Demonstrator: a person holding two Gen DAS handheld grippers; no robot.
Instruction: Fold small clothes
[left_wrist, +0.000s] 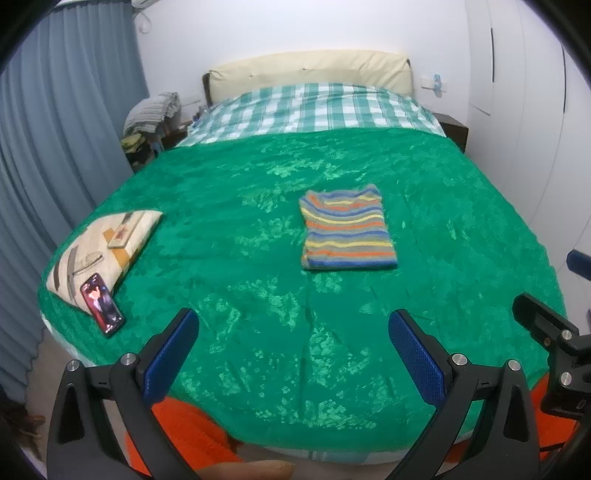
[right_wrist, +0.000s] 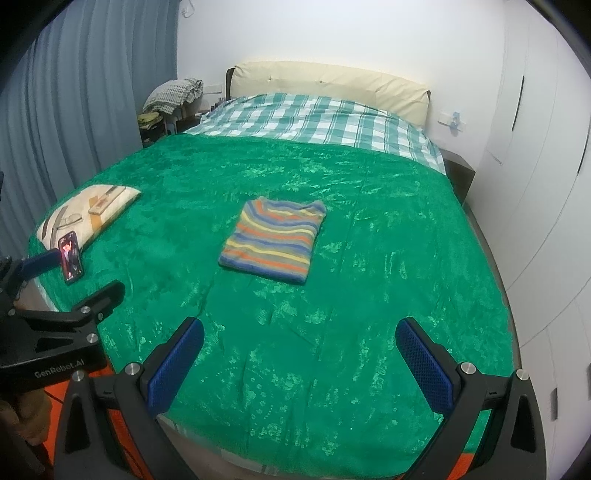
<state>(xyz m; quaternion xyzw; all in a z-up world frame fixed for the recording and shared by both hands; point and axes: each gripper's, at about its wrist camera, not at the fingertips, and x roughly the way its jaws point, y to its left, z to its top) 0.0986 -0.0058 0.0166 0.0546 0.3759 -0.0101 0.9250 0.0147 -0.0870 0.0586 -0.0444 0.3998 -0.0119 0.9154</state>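
Observation:
A small striped garment (left_wrist: 347, 229) in blue, orange, yellow and grey lies folded into a neat rectangle on the green blanket (left_wrist: 258, 295) in the middle of the bed; it also shows in the right wrist view (right_wrist: 275, 242). My left gripper (left_wrist: 293, 328) is open and empty, held above the bed's near edge, well short of the garment. My right gripper (right_wrist: 299, 338) is open and empty too, at the near edge. The left gripper's body shows at the left of the right wrist view (right_wrist: 66, 314).
A patterned pillow (left_wrist: 107, 243) lies at the bed's left edge with a phone (left_wrist: 101, 304) propped on it, screen lit. A checked sheet (left_wrist: 314, 107) covers the head of the bed. Grey curtains (left_wrist: 55, 147) hang left; white wardrobes (right_wrist: 546, 184) stand right.

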